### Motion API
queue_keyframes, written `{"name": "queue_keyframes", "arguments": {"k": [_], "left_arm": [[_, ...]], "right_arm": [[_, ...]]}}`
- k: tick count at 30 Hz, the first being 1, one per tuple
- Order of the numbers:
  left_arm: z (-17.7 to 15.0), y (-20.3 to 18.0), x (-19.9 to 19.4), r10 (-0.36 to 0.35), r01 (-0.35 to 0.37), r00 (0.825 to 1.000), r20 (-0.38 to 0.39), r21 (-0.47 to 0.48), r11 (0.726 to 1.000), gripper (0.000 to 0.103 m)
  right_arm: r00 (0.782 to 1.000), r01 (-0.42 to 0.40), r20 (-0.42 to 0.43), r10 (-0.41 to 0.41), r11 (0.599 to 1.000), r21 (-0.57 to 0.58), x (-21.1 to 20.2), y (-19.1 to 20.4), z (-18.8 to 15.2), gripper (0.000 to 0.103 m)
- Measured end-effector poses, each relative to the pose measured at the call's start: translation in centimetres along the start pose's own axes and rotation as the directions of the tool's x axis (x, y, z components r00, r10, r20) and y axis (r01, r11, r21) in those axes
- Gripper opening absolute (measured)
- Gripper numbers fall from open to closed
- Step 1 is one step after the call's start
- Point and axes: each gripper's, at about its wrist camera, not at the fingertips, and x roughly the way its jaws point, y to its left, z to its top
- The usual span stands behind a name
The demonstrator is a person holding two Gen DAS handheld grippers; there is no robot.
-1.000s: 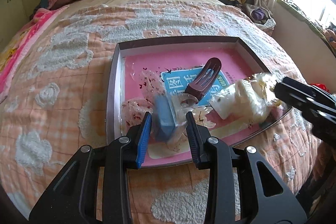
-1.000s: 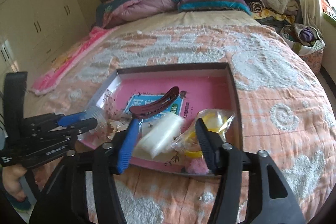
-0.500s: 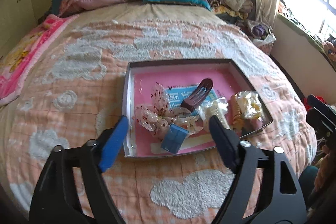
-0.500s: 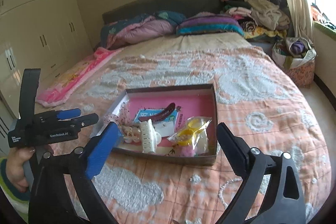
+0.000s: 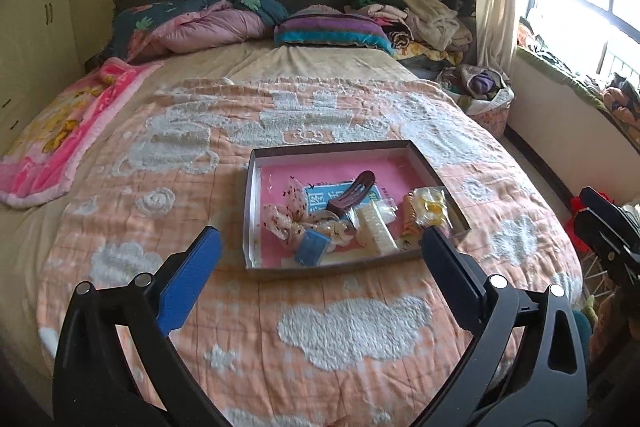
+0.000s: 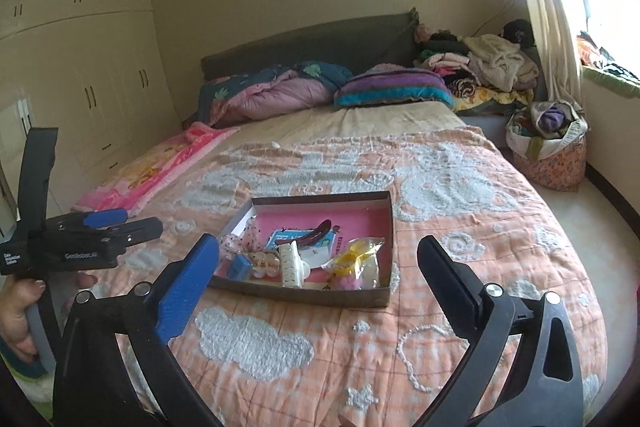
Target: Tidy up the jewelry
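A shallow box with a pink floor (image 5: pixel 392 163) (image 6: pixel 352 213) lies on the bed. In it are a small blue box (image 5: pixel 310 253) (image 6: pixel 239 267), a dark red hair clip (image 5: pixel 352 193) (image 6: pixel 314 233), a white claw clip (image 5: pixel 374 229) (image 6: pixel 290 263), a dotted bow (image 5: pixel 286 211) (image 6: pixel 244 241) and a clear bag with yellow pieces (image 5: pixel 430 209) (image 6: pixel 354 257). My left gripper (image 5: pixel 316 239) is open and empty, held back above the bed near the box's front edge. My right gripper (image 6: pixel 318 247) is open and empty, also back from the box.
The orange quilt with white cloud patches (image 5: pixel 352 331) covers the bed. Pillows and folded bedding (image 5: pixel 332 31) lie at the headboard. A pink blanket (image 5: pixel 60 131) lies at the left. A bag of clothes (image 6: pixel 548 143) stands on the floor at the right. Wardrobes (image 6: pixel 80 87) line the left wall.
The left gripper let go of the small blue box into the pink box; the right gripper released the white clip. Both opened wide and pulled back and up from the box.
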Motion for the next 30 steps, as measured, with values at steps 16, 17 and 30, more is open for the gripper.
{"name": "queue_keyframes", "arguments": {"k": [16, 17, 30], "left_arm": [[-6.8, -2.3, -2.0, -0.001, 0.001, 1.0, 0.007, 0.026, 1.0, 0.094], [-7.3, -2.5, -1.7, -0.002, 0.002, 1.0, -0.005, 0.029, 1.0, 0.094], [-9.8, -3.2, 0.3, -0.023, 0.025, 0.997, -0.07, 0.031, 0.999, 0.094]], "right_arm": [[1.0, 0.019, -0.008, -0.019, 0.999, -0.031, -3.7, 1.2, -4.2, 0.099], [1.0, 0.023, -0.02, -0.023, 0.999, -0.031, -3.5, 1.2, -4.7, 0.099], [0.993, 0.046, -0.108, -0.047, 0.999, -0.012, -1.9, 0.8, -7.7, 0.099]]}}
